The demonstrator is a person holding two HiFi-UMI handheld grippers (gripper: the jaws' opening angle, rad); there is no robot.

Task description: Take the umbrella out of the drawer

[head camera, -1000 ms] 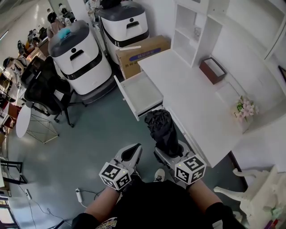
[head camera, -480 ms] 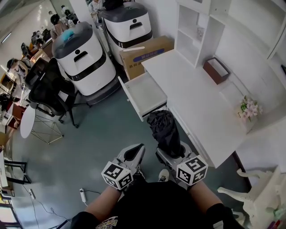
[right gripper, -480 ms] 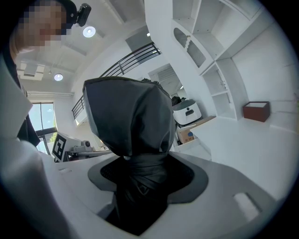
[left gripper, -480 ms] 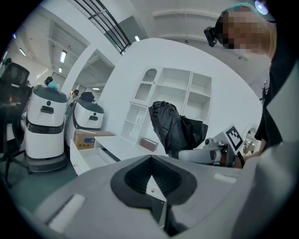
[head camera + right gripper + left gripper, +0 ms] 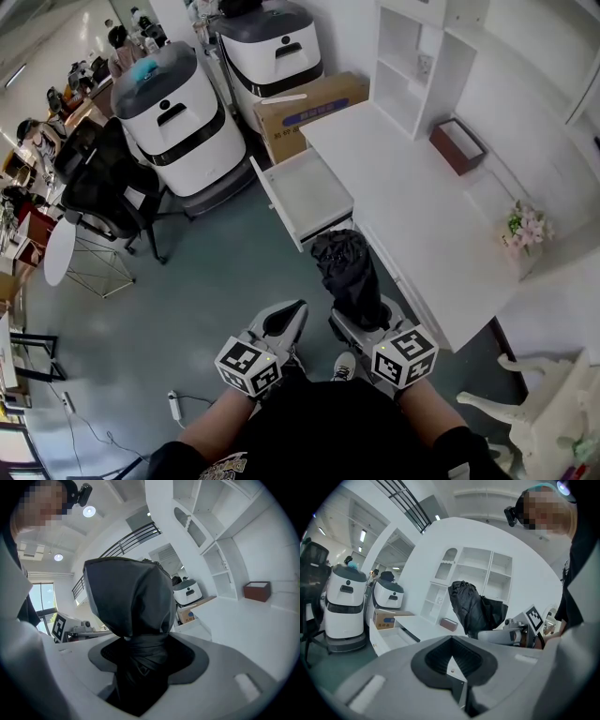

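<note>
Hardly any change from a second ago. Still clamping the umbrella (image 5: 345,272) in the right gripper (image 5: 361,321), jaws pressed onto the lower wrapped part of it and parted only by its thickness. Still carrying it upright near the body, just off the front edge of the desk (image 5: 412,216) and over the floor (image 5: 206,281). Only a slight drift in the head view, shared with the drawer (image 5: 314,192), so probably head motion rather than hand motion.

For the task: looks as good as done. Already lifted clear of the drawer and well apart from it. Drawer left pulled out, inside bare white as far as visible. Nothing left but holding or setting down, at a guess.

Left gripper (image 5: 281,323): jaws together, holding nothing, hanging just beside the right one.

Looks of the umbrella: black, folded, compact. Loose bunched fabric bulging at the top, narrower and tightly wrapped at the jaws in the right gripper view (image 5: 129,606). Soft, matte, creased. Handle end hidden below the jaws. Visible from the left gripper view (image 5: 471,609) too, standing tall above the right gripper.
</note>
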